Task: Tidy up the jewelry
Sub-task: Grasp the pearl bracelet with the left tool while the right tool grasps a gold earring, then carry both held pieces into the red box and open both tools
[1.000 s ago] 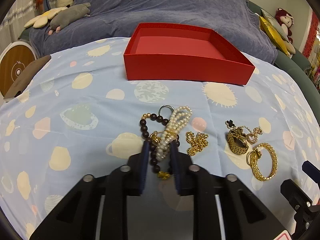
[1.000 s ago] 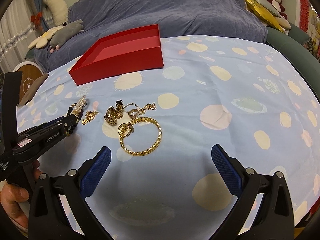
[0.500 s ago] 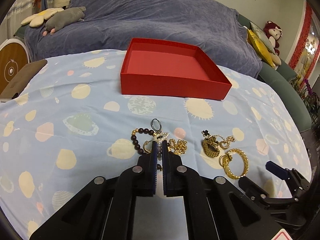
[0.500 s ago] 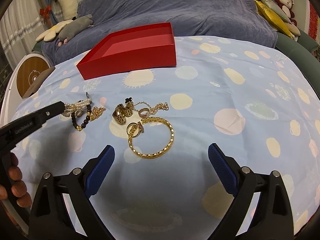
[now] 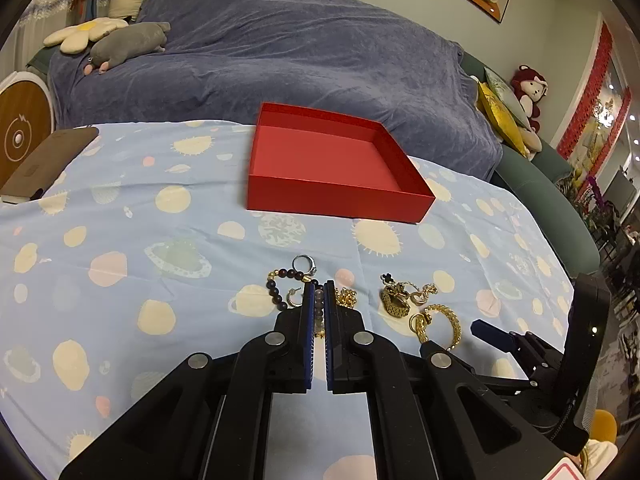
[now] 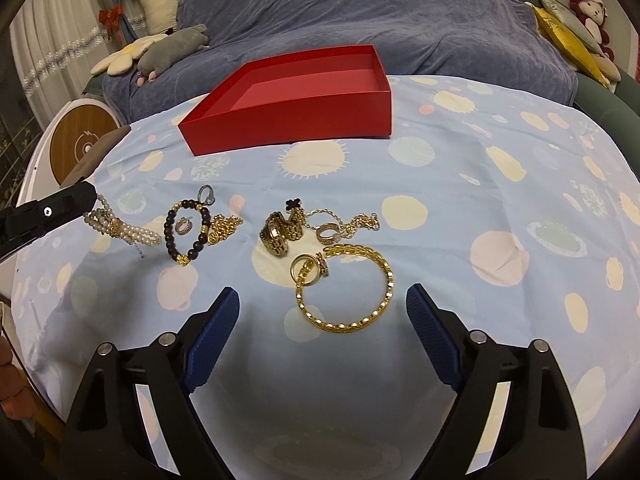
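My left gripper (image 5: 318, 286) is shut on a pearl bracelet (image 6: 124, 230), lifted off the cloth and hanging from the jaws; pearls show between the pads (image 5: 319, 304). A dark bead bracelet (image 6: 188, 236), a silver ring (image 6: 207, 195), a small earring (image 6: 184, 225) and a gold chain (image 6: 224, 229) lie below it. A gold watch (image 6: 280, 232), gold rings (image 6: 306, 270) and a gold bangle (image 6: 352, 288) lie to the right. My right gripper (image 6: 322, 312) is open, just short of the bangle. An empty red box (image 5: 332, 164) stands behind.
The table has a light blue cloth with planet prints (image 6: 480, 160). A brown notebook (image 5: 44, 164) lies at its far left edge. A sofa under a blue blanket (image 5: 280, 52) with plush toys stands behind the table.
My left gripper closed on the pearl bracelet and lifted it up and away from the bead bracelet. My right gripper moved closer to the gold bangle and stayed open.
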`<move>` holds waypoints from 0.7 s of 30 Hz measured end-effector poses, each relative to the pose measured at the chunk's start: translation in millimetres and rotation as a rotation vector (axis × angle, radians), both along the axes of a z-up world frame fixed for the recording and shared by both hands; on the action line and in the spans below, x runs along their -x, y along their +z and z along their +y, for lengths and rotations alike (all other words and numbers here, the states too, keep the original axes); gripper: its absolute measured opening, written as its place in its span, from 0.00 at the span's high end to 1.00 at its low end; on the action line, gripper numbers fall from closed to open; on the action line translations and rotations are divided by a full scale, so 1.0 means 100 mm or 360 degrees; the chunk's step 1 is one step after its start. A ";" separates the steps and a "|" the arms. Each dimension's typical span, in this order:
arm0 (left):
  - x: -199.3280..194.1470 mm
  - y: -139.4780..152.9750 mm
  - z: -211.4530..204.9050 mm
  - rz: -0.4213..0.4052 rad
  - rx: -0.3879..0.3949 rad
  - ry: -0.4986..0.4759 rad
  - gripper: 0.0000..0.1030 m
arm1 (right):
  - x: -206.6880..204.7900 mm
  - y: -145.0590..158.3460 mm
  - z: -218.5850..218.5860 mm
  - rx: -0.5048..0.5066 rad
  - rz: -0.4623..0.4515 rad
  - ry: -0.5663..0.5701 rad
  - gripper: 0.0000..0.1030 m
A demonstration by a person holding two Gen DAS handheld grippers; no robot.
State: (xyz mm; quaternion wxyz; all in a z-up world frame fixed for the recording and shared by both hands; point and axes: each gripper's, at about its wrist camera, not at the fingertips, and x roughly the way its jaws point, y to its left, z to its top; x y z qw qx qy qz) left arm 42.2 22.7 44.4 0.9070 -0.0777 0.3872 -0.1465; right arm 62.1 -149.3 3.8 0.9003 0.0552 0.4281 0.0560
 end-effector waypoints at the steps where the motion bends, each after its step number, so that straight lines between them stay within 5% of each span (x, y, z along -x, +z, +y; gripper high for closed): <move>1: 0.00 0.01 0.01 -0.0002 0.0001 0.0004 0.98 | -0.02 0.02 0.03 -0.0009 -0.0010 0.0024 0.30; 9: -0.06 -0.04 0.07 0.0025 0.0002 0.0039 0.98 | -0.21 0.03 0.30 -0.0017 -0.0009 0.0175 0.64; 21: -0.11 -0.12 0.13 0.0063 0.0000 0.0060 0.98 | -0.44 -0.18 0.25 -0.0041 0.0066 0.0121 0.92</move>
